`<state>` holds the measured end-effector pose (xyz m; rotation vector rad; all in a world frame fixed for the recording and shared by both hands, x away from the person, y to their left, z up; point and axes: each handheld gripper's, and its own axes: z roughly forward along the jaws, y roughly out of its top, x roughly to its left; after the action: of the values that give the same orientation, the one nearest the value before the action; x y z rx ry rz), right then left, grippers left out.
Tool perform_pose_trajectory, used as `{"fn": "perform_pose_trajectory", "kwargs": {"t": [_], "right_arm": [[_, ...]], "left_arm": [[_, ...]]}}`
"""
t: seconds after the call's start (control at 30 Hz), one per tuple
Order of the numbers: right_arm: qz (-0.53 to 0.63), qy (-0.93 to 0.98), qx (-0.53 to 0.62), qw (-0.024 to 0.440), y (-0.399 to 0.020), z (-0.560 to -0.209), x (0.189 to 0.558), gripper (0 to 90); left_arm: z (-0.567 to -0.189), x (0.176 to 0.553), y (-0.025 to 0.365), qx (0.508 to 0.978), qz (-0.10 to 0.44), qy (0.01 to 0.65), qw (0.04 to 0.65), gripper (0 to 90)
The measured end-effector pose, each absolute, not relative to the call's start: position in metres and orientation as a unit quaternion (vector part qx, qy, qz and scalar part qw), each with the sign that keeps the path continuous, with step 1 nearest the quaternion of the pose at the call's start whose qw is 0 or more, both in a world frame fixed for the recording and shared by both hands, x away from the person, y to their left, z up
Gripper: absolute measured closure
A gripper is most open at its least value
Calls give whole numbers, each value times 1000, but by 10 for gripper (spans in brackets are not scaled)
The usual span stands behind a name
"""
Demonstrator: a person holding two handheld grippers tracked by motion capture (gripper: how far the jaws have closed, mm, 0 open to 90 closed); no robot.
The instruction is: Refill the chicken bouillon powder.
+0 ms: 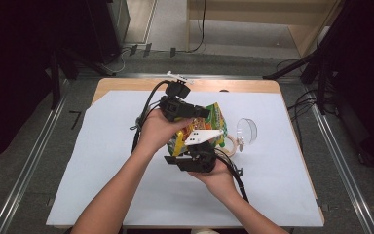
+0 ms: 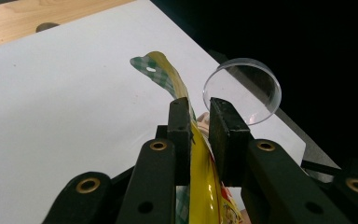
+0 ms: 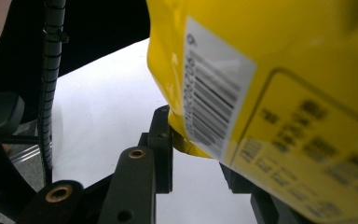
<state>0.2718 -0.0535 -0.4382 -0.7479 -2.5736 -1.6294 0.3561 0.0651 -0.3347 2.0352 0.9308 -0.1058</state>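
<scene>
Snack bag (image 1: 213,121), yellow with a green checked top edge and bright printing, is held up above the middle of the white sheet (image 1: 102,161) that covers the wooden table (image 1: 126,84), between the two grippers. The left gripper (image 1: 202,112) comes in from the left at the far side of the bag, and in the left gripper view its two black jaws are clamped on the thin upper seam of the bag (image 2: 200,186), with the film pinched flat between the pads and the checked corner curling up beyond them. The right gripper (image 1: 195,155) sits nearer the person, under and just beside the bag's near edge, with its grey three-cornered plate lying over the packet in the high view. In the right gripper view the bag's back face (image 3: 279,93), with a white barcode label and dark small print, fills the upper right, and its lower corner sits between the jaws, pressed against the left jaw; the other jaw is mostly hidden behind the bag, but the packet appears gripped there too. Right of the bag, a clear round plastic lid (image 1: 246,130) stands on edge on the sheet, well apart from both grippers; the left gripper view shows it (image 2: 244,88) just past the jaw tips, close to the table's edge. A pale ring-shaped object (image 1: 230,145) lies on the sheet just beside the bag's right side, partly hidden by it.
</scene>
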Motion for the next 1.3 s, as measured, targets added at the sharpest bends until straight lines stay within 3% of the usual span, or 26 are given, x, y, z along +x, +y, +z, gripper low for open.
{"fn": "perform_pose_trajectory", "kwargs": {"t": [1.3], "right_arm": [[-526, -816, -239, 6, -54, -431, 266, 698]], "left_arm": [[-331, 359, 64, 820, -53, 379, 424, 785]]}}
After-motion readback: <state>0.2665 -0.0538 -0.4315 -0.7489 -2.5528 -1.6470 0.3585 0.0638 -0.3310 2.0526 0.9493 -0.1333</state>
